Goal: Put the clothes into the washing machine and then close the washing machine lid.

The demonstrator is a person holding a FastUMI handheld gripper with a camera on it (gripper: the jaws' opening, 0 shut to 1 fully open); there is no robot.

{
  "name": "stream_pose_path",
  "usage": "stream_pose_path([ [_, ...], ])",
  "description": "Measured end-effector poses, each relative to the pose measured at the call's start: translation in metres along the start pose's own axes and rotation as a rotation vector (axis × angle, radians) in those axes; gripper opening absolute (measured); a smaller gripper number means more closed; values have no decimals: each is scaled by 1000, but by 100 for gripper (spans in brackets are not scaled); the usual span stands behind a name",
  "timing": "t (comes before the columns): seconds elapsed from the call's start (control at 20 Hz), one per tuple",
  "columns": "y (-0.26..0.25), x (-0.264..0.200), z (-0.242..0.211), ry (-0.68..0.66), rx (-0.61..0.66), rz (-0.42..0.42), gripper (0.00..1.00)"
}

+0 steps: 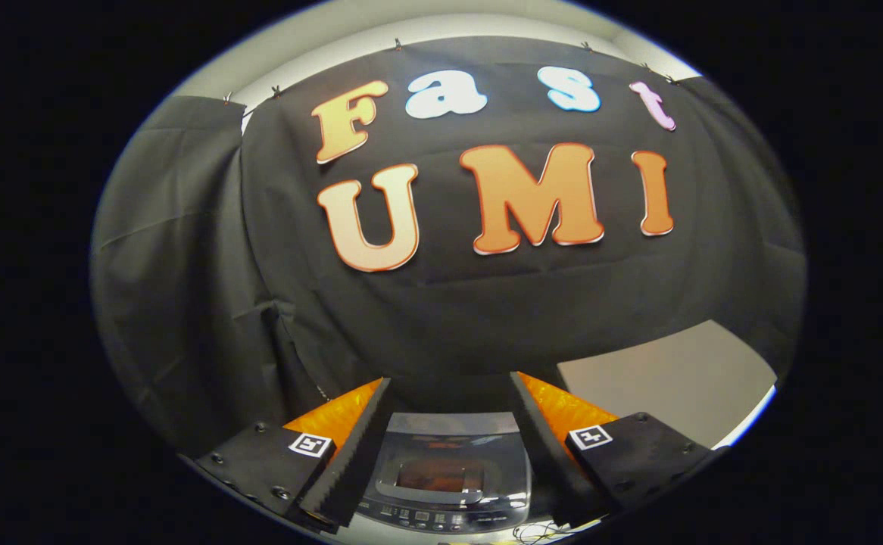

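Hand-held gripper is held up above the washing machine, fingers spread wide apart with nothing between the pads. Both fingers have black serrated foam inner faces and orange outer shells, each with a small square black-and-white marker on its black mount. Washing machine sits low down, seen through the gap between the fingers: grey top-loader, lid down flat and shut, dark tinted window in it (something reddish shows through or reflects on the glass, can't tell which). Control panel with a row of small buttons runs along the near edge of the machine. Clothes can't be made out anywhere outside the machine. Beyond the right finger there's a pale grey flat counter, bare on the part visible. Black cloth wall stands behind everything.
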State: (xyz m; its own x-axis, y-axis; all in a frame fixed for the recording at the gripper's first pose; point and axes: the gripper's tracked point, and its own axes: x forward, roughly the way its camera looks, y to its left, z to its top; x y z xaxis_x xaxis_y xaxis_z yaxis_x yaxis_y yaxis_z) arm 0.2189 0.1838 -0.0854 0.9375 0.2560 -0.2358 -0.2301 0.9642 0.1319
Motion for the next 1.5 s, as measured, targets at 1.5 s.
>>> stream_pose_path([
  [1.5,-115,-192,117,-281,-95,-79,98],
])
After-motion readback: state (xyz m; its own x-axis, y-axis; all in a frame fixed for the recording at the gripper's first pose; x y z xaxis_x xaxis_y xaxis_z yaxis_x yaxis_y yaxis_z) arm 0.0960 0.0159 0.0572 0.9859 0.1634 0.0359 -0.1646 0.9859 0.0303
